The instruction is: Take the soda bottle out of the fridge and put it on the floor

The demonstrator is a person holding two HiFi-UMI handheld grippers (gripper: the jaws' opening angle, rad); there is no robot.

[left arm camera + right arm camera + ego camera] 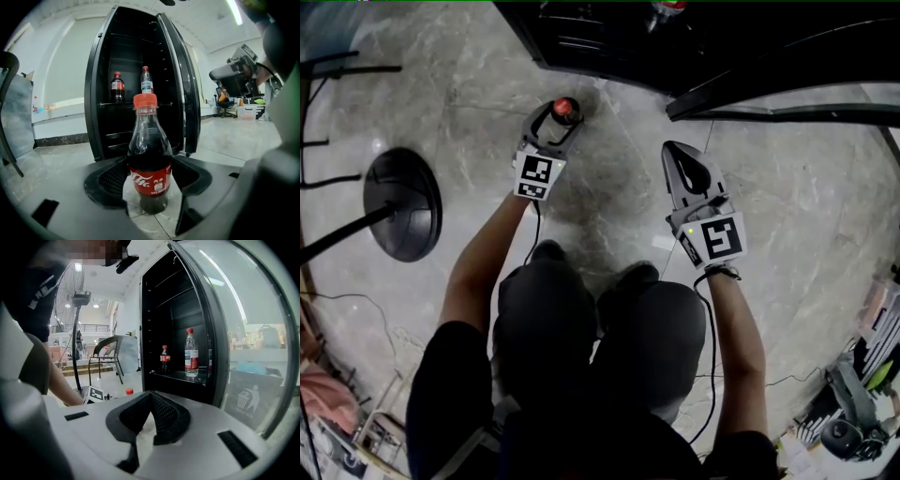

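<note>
Left gripper (pixel 150 180) clamps the soda bottle (pixel 149 150), upright on the floor (pixel 220 136); open evenly and withdraw straight back. Right gripper (pixel 149 404) is closed and empty.

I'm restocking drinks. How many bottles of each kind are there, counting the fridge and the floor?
cola bottle: 2, one on the floor, one on the fridge shelf
clear bottle: 1, on the same shelf
Total: 3

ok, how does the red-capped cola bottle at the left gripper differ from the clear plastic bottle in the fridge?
The red-capped cola bottle holds dark liquid; the clear plastic bottle looks colourless. The cola bottle stands on the floor between the left gripper's jaws; the clear one on a fridge shelf. Both upright, red-capped.
</note>
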